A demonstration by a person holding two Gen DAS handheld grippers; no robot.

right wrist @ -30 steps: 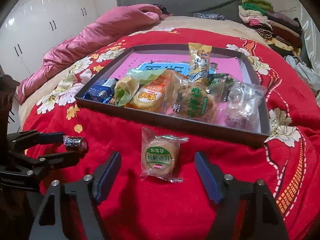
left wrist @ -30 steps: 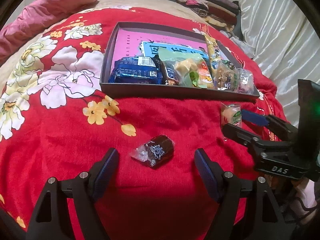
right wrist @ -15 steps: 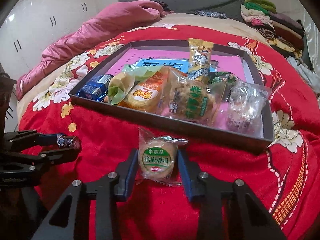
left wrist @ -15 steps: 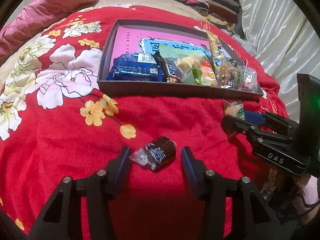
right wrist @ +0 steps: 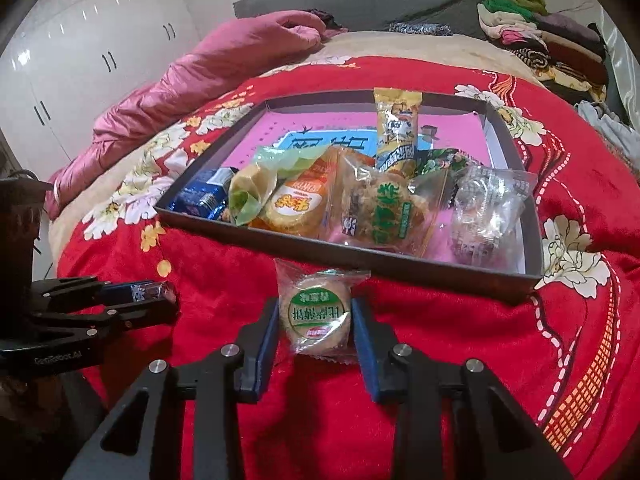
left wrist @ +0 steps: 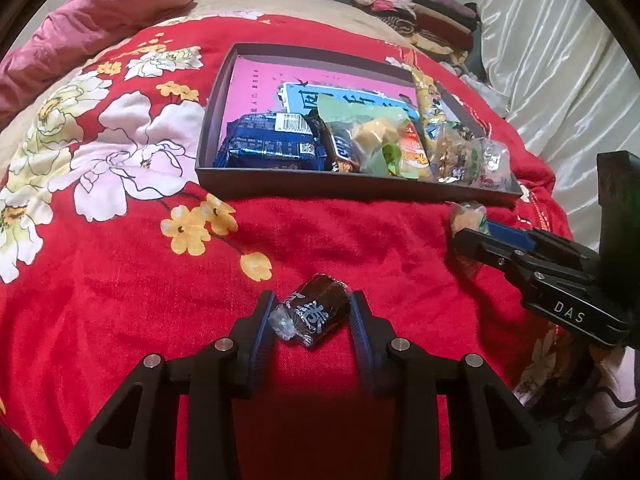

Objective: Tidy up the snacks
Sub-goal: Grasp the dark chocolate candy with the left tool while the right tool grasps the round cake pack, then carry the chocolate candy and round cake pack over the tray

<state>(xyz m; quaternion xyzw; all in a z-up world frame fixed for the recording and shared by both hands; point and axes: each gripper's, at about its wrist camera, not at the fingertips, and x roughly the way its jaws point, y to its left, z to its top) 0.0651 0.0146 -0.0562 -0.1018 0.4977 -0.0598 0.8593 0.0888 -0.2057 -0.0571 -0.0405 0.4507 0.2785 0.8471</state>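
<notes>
Nearest on the red flowered bedspread (left wrist: 120,288), the left tool (left wrist: 311,314) has its blue-padded fingers pressed against both sides of a small dark-wrapped candy (left wrist: 314,312). Just to the right, the right tool (right wrist: 314,318) grips a round pastry in a clear wrapper with a green label (right wrist: 316,312); from here I cannot tell whether either snack is lifted off the cloth. Beyond them lies a shallow dark cardboard tray with a pink bottom (right wrist: 400,268), with other wrapped snacks crowded along its near wall. Farther back, a pink quilt (right wrist: 208,64) lies bunched.
</notes>
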